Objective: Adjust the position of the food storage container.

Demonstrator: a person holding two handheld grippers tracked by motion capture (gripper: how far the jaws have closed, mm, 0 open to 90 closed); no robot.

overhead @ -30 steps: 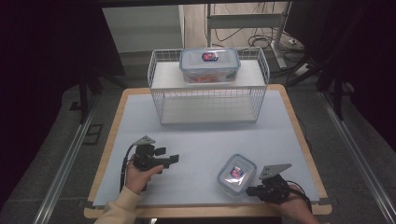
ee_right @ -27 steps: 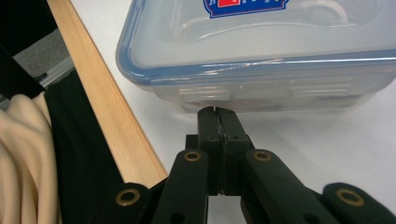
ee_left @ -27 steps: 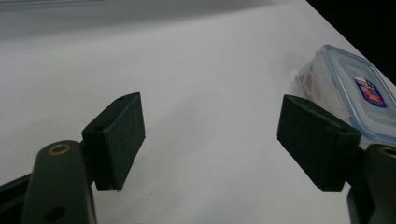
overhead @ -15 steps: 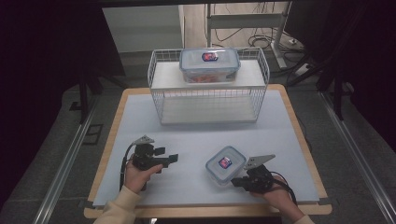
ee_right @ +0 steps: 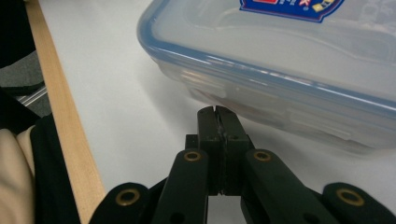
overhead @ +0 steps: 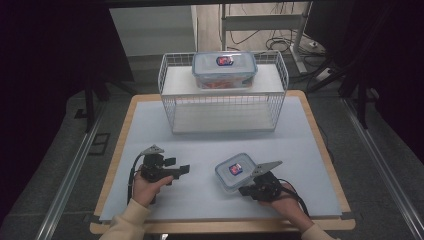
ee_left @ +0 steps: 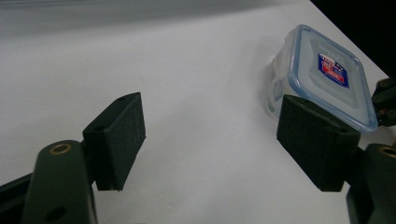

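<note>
A small clear container with a blue-rimmed lid and a red-and-blue label lies flat on the white mat at the front right. My right gripper is shut, with its closed jaw tips right against the container's near side wall; nothing sits between the jaws. My left gripper rests on the mat at the front left, open and holding nothing, pointing right toward the container. Its jaws stand wide apart over bare mat.
A white wire basket rack stands at the back of the table, with a second lidded container on its top shelf. The wooden table edge runs close beside my right hand. Bare mat lies between the rack and the grippers.
The right gripper has moved left along the front of the table, and the small container has slid left with it, closer to the left gripper. The left gripper has stayed put.
</note>
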